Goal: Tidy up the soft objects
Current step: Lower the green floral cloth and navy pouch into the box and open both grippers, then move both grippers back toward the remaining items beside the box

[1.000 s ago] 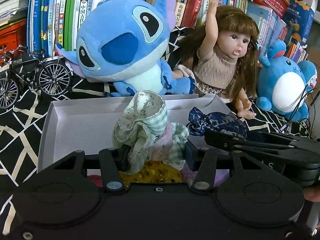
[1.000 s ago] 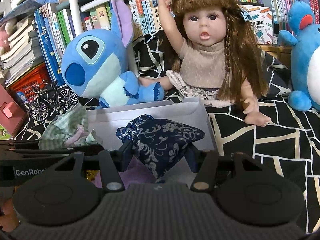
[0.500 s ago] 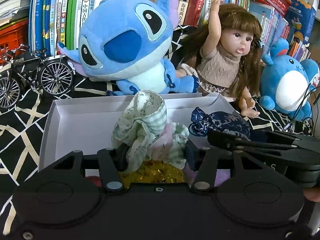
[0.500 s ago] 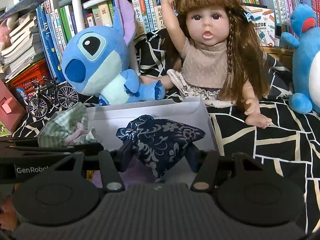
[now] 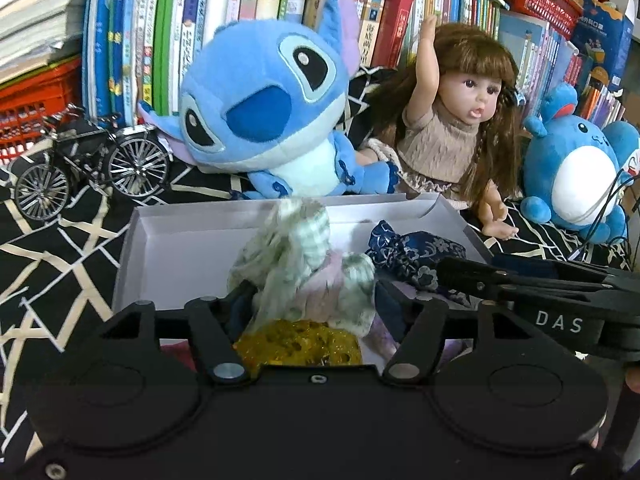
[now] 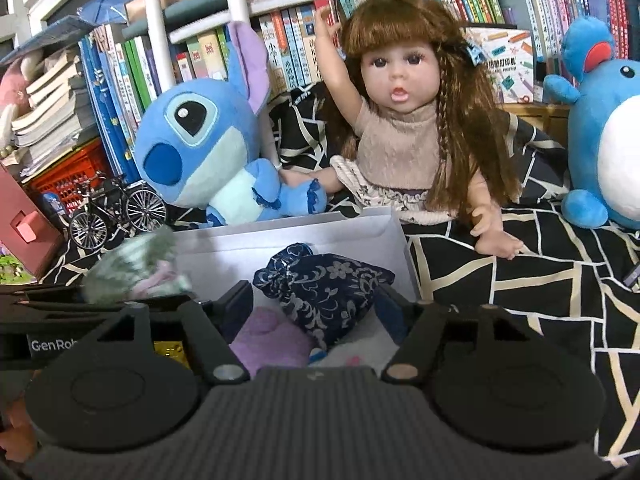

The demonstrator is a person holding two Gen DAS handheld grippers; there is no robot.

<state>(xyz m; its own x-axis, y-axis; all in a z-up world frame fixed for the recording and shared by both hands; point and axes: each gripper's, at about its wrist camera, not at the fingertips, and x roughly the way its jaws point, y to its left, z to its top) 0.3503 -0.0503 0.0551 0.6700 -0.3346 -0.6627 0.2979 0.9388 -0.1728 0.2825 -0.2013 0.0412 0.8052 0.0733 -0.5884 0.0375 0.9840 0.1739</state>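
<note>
My left gripper (image 5: 314, 306) hangs over the white box (image 5: 184, 216), its jaws opening. The green checked cloth pouch (image 5: 304, 256) sits loosely between them, blurred by motion. Under it lie a gold sequinned thing (image 5: 296, 344) and a purple soft thing (image 5: 384, 336). My right gripper (image 6: 316, 308) is beside it over the same box (image 6: 288, 236), its jaws also opening, and the navy floral pouch (image 6: 324, 288) rests between them without being pressed. A purple soft thing (image 6: 268, 336) lies below it. In the right wrist view the green pouch (image 6: 132, 268) shows above the left gripper (image 6: 80, 308).
Behind the box sit a blue alien plush (image 5: 260, 112), a long-haired doll (image 5: 460, 136) and a round blue plush (image 5: 576, 168). A metal model bicycle (image 5: 88, 164) stands at the left. Packed bookshelves (image 5: 160, 32) form the back. A black patterned cloth (image 6: 520, 280) covers the surface.
Both grippers' jaws have spread apart. The green pouch has slackened and blurred between the left fingers, and the navy pouch has sagged lower between the right fingers. Neither hand has shifted.
</note>
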